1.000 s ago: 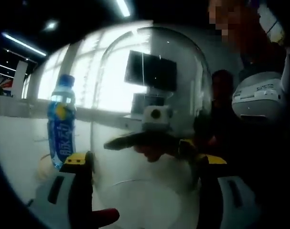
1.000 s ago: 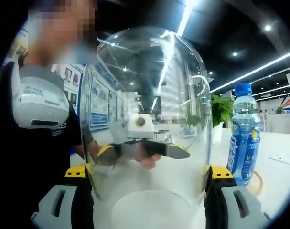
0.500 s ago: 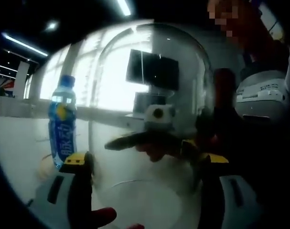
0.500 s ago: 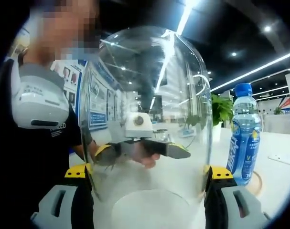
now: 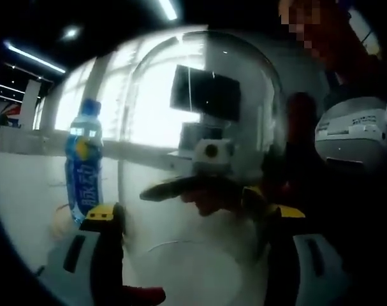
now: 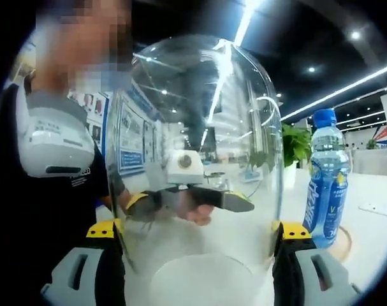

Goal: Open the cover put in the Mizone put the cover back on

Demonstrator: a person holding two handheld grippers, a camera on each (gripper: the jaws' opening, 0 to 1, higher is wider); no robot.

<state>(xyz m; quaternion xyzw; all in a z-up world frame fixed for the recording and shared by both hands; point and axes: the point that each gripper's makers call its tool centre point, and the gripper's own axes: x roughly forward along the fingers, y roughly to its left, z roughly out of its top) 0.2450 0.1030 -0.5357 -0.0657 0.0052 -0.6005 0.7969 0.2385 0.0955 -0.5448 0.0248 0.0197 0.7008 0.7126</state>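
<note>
Little has moved since the earlier frames: both views keep nearly the same framing, and the dome sits between the jaws as before.

Clear dome cover (image 6: 196,159), largest item, is held from two opposite sides. In the right gripper view it stands at centre, the right tool (image 6: 196,252) pressing it with one jaw on each flank, at 8 and 4 o'clock of the picture; the tool is clenched on the cover. In the left gripper view the same cover (image 5: 199,140) stands at centre with the left tool (image 5: 193,233) gripping it likewise. Each tool is seen through the glass from the other's camera. Two opposed grips probably serve to keep the tall, smooth shell level as it is carried clear.

White surface (image 6: 365,229) lies below and beyond the cover, reaching toward 3 o'clock in the right gripper view.

Mizone bottle (image 6: 325,182), blue-labelled with a blue cap, stands upright on the surface outside the cover, near it at 3 o'clock in the right gripper view and at 9 o'clock in the left gripper view (image 5: 83,166). It rests on a faint ring (image 6: 343,245), whose purpose cannot be told. Judged from this, the bottle is not yet under the cover.
</note>
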